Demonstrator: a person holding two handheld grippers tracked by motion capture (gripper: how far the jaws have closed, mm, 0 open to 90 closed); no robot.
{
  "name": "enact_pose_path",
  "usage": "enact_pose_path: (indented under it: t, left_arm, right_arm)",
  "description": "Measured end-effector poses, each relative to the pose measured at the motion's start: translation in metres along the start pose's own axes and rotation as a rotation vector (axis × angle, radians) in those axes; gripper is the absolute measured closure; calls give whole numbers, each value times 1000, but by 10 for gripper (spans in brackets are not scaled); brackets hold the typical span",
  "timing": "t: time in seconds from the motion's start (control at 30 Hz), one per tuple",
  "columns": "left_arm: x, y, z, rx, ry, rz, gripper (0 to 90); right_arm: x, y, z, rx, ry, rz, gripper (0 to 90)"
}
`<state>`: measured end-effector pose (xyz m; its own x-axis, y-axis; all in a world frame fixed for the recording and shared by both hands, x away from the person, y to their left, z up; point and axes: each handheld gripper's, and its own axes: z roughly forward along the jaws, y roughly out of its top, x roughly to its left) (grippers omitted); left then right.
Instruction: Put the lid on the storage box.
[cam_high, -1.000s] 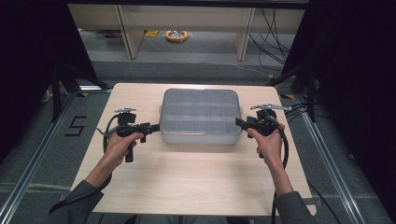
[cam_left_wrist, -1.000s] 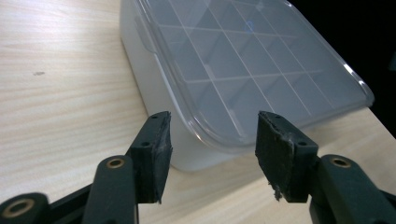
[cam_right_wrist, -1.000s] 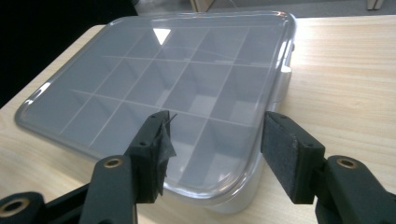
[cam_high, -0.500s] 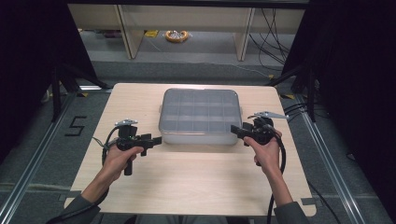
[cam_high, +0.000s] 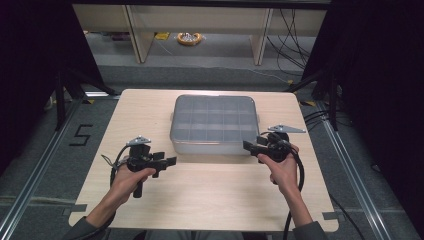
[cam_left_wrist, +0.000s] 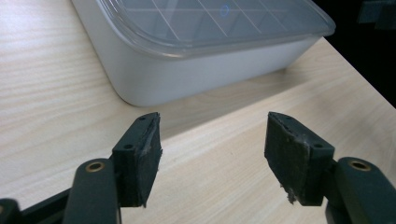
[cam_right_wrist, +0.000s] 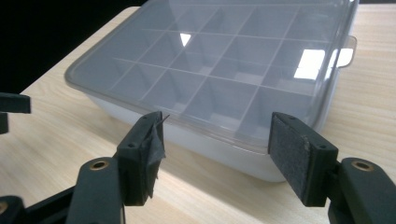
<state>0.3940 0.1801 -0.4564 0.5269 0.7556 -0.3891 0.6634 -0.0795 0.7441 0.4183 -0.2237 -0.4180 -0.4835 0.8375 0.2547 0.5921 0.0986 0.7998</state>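
Organizer box (cam_high: 215, 124): it sits on the far half of my table (cam_high: 200, 200), centred left to right, its long side facing me.
Lid (cam_right_wrist: 224, 60): clear, seated on the box, overhanging the white walls all round; a small tab (cam_right_wrist: 345, 49) sticks out from one short end.
Compartments: I count a grid of dividers through the lid, and every cell I can see looks bare.
Left gripper (cam_high: 167, 161): I hold it over the table near the box's near-left corner, apart from it; in the left gripper view (cam_left_wrist: 212, 158) the jaws stand wide apart with only wood grain between them.
Right gripper (cam_high: 249, 146): just beside the box's near-right corner; in the right gripper view (cam_right_wrist: 217, 158) the jaws are spread with nothing between the pads, and the box's corner lies just past them. I cannot tell if a tip touches the wall.
Pads (cam_left_wrist: 147, 158): worn and frayed at the edges.
Table edges: narrow strips of bare wood flank the box left and right; its far side lies close to the far edge.
Open room: the whole near half of the table is bare wood around my hands.
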Motion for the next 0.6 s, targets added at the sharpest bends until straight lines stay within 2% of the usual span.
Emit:
enact_pose_path:
  t: [0.03, 0.07, 0.13, 0.23, 0.27, 0.33, 0.37, 0.47, 0.53, 0.57, 0.6]
  left_arm:
    - [-1, -1, 0, 0, -1, 3, 353]
    - [-2, -2, 0, -3, 1, 9, 352]
    - [-4, -4, 1, 0, -3, 19, 352]
    - [-7, -9, 0, 4, -4, 44, 350]
    - [-8, -12, -1, 4, -2, 55, 349]
    - [-10, -17, -3, 5, -5, 54, 349]
    - [-10, -19, -4, 6, -14, 52, 347]
    - [-13, -27, -7, 8, -14, 60, 344]
    - [-14, -34, -10, 14, -7, 73, 342]
    - [-15, -38, -11, 15, -5, 79, 342]
    - [-15, -40, -12, 19, -1, 88, 341]
  right_arm:
    - [2, -1, -1, -14, 19, 8, 372]
    - [5, -1, -2, -8, 3, 12, 371]
    - [5, -3, -2, -13, 21, -3, 370]
    - [8, -7, -3, -4, 22, -9, 370]
    - [10, -10, -5, 7, 12, -27, 371]
    - [12, -12, -5, 14, 17, -13, 371]
    - [13, -17, -6, 23, 5, -42, 369]
    - [14, -24, -8, 18, 21, -37, 369]
    - [15, -30, -9, 40, 19, -38, 368]
    - [16, -33, -10, 41, 9, -29, 367]
    - [18, -37, -12, 47, 23, -1, 366]
